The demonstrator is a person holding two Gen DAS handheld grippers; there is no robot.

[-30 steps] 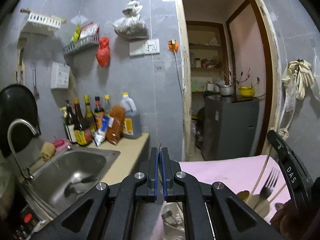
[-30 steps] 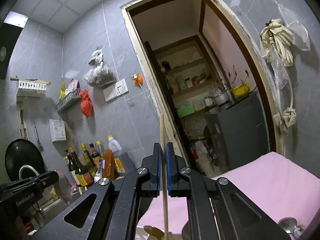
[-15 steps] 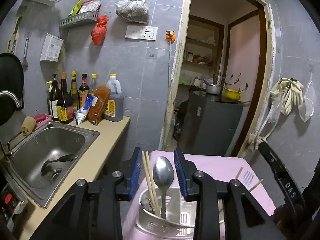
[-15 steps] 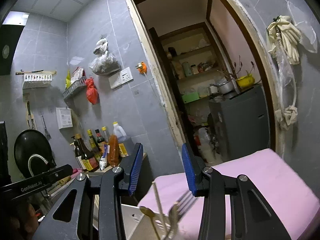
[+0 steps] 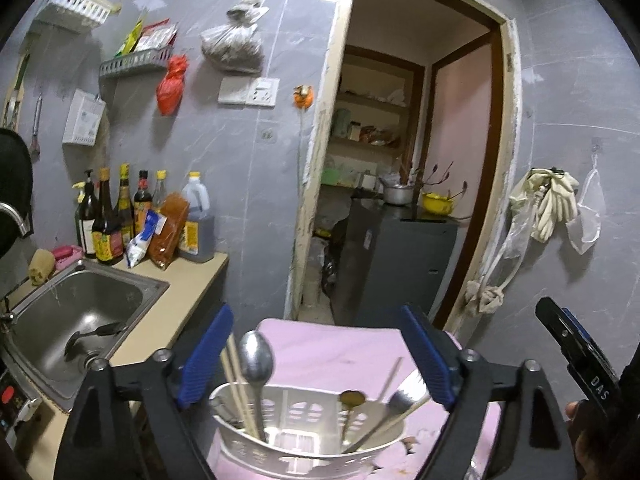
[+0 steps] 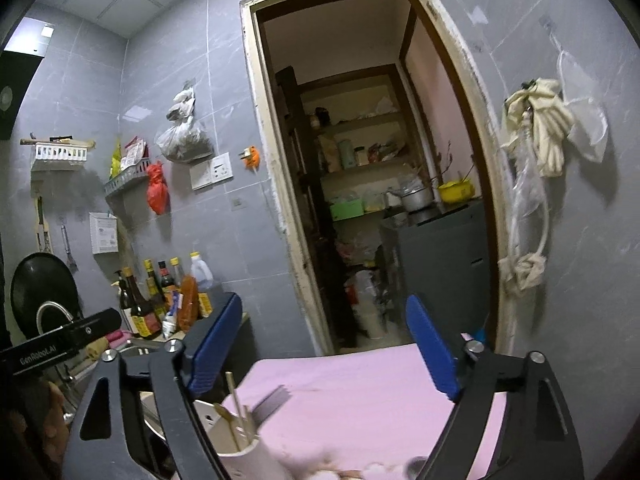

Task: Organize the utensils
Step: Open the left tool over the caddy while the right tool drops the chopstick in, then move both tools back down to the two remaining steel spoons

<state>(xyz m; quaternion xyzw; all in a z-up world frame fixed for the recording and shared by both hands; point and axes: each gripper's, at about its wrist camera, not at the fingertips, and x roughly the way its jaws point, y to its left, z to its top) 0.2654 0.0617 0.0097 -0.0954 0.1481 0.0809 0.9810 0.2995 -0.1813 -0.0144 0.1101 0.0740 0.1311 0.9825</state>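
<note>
A white perforated utensil holder (image 5: 288,432) stands on the pink table (image 5: 340,352). In its left part stand a metal spoon (image 5: 256,360) and wooden chopsticks (image 5: 236,380). In its right part lean a small gold spoon (image 5: 351,399), a fork and a chopstick. My left gripper (image 5: 316,356) is open wide just above the holder and holds nothing. My right gripper (image 6: 320,348) is open and empty above the table; the holder (image 6: 236,444) with a chopstick (image 6: 234,404) and fork (image 6: 272,400) shows at its lower left.
A steel sink (image 5: 76,316) with a ladle in it and a row of sauce bottles (image 5: 120,216) are on the counter to the left. A doorway (image 5: 400,184) with a dark cabinet is behind the table. Something blurred lies at the table's near edge (image 6: 372,470).
Both grippers have opened wide. The left one let go of the spoon and the right one of the chopstick; both now stand in the holder. Both grippers have drawn back a little.
</note>
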